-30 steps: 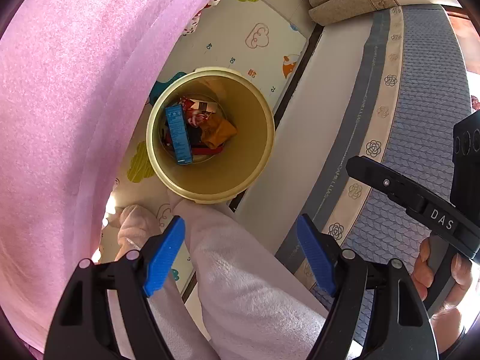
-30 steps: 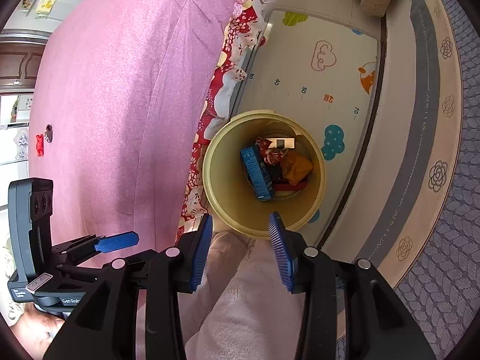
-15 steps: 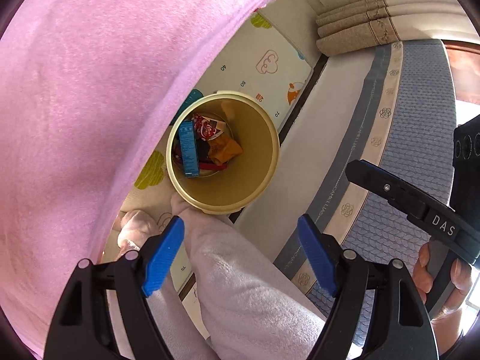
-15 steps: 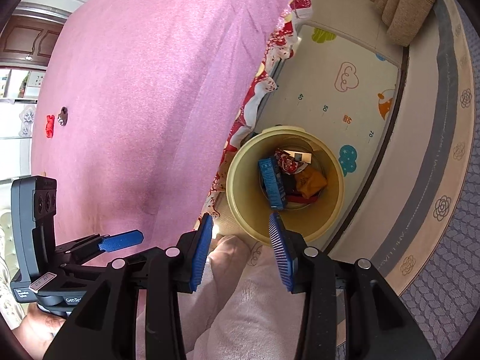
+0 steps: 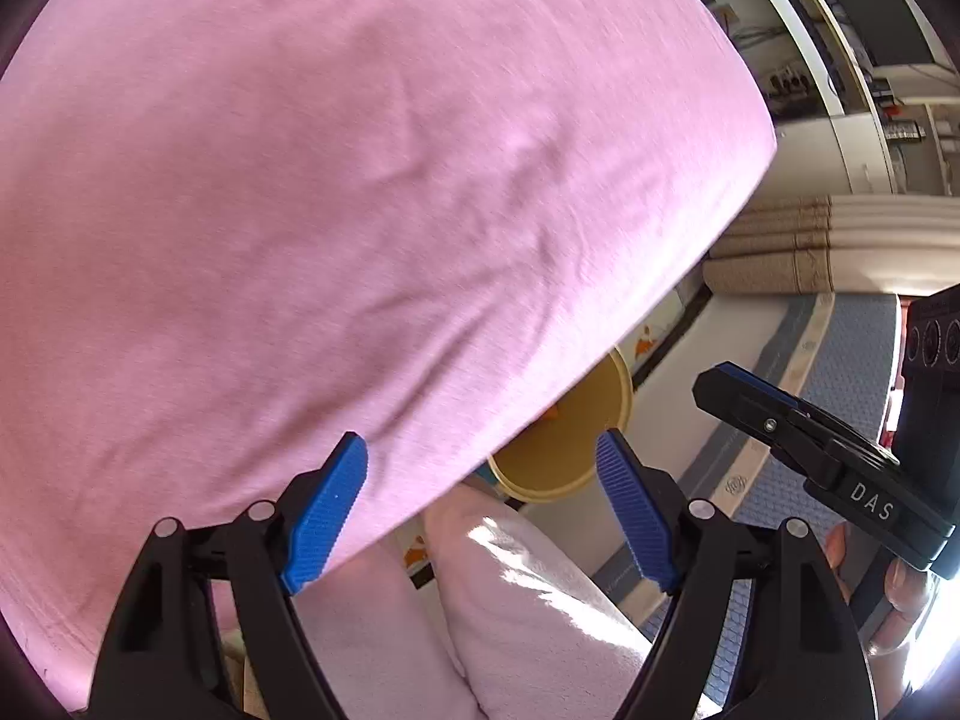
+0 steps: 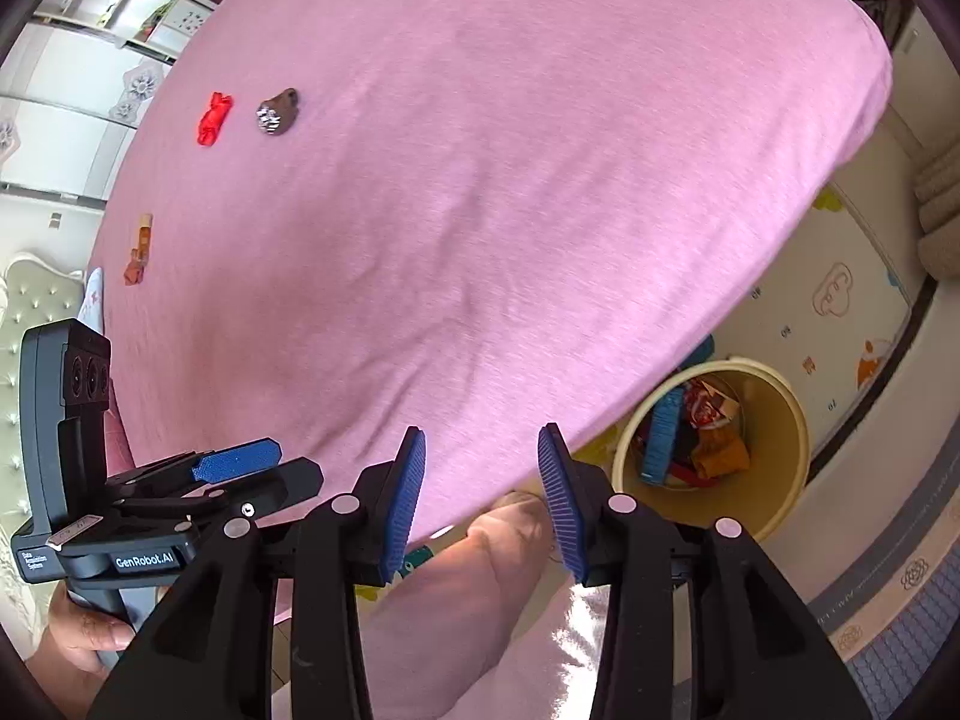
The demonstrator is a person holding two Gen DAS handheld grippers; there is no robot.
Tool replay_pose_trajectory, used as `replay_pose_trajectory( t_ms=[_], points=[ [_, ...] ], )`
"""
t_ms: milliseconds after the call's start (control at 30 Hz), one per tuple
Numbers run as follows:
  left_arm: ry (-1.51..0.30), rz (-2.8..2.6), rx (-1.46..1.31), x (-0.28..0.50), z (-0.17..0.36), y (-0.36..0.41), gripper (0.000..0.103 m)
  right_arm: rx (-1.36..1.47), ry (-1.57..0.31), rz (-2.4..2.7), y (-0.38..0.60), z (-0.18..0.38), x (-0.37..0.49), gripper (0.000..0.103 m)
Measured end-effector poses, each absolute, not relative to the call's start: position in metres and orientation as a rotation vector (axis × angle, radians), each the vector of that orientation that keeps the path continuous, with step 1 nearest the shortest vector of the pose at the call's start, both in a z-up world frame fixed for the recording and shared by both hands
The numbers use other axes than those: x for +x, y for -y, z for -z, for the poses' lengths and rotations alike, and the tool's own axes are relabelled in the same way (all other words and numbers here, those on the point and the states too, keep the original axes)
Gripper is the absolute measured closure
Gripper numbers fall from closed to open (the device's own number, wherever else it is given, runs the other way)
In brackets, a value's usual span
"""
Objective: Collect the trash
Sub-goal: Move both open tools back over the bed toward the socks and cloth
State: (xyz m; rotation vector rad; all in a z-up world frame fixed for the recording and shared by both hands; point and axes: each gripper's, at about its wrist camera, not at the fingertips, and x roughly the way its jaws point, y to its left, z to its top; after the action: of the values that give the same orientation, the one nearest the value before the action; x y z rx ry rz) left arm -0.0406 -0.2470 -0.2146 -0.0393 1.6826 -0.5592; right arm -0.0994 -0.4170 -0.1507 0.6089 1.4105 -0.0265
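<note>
Both hand-held grippers (image 5: 480, 507) (image 6: 483, 495) agape, empty, above pink bedspread (image 6: 510, 180).

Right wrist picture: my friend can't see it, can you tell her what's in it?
An open, empty right gripper points at a pink bedspread with three bits of trash on it: red, brown and orange. A yellow bin holding wrappers stands on the floor beside the bed.

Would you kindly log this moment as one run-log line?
left hand-held gripper: open, empty | right hand-held gripper: open, empty | bin: holds trash | bed: red wrapper, brown wrapper, orange wrapper
</note>
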Motion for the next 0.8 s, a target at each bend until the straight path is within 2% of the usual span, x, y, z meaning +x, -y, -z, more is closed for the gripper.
replay_pose_trajectory(
  t_ms=[133, 200, 267, 300, 500, 800],
  points=[
    [-1.575, 0.463, -0.053, 0.003, 0.193, 0.194, 0.02, 0.549, -1.368, -0.025, 0.379, 0.136, -0.053, 0.063],
    [-1.539, 0.43, -0.092, 0.025, 0.184, 0.172, 0.018, 0.52, -1.343, -0.032, 0.363, 0.128, -0.029, 0.057],
    [-1.504, 0.399, -0.132, 0.049, 0.175, 0.153, 0.014, 0.504, -1.312, -0.047, 0.349, 0.12, -0.005, 0.043],
    [-1.491, 0.383, -0.146, 0.059, 0.171, 0.145, 0.012, 0.496, -1.299, -0.056, 0.343, 0.116, 0.007, 0.041],
    [-1.417, 0.312, -0.2, 0.12, 0.152, 0.113, 0.008, 0.417, -1.268, -0.116, 0.308, 0.112, 0.086, 0.035],
    [-1.397, 0.226, -0.191, 0.212, 0.169, 0.102, 0.007, 0.349, -1.302, -0.162, 0.289, 0.142, 0.195, 0.034]
  ],
)
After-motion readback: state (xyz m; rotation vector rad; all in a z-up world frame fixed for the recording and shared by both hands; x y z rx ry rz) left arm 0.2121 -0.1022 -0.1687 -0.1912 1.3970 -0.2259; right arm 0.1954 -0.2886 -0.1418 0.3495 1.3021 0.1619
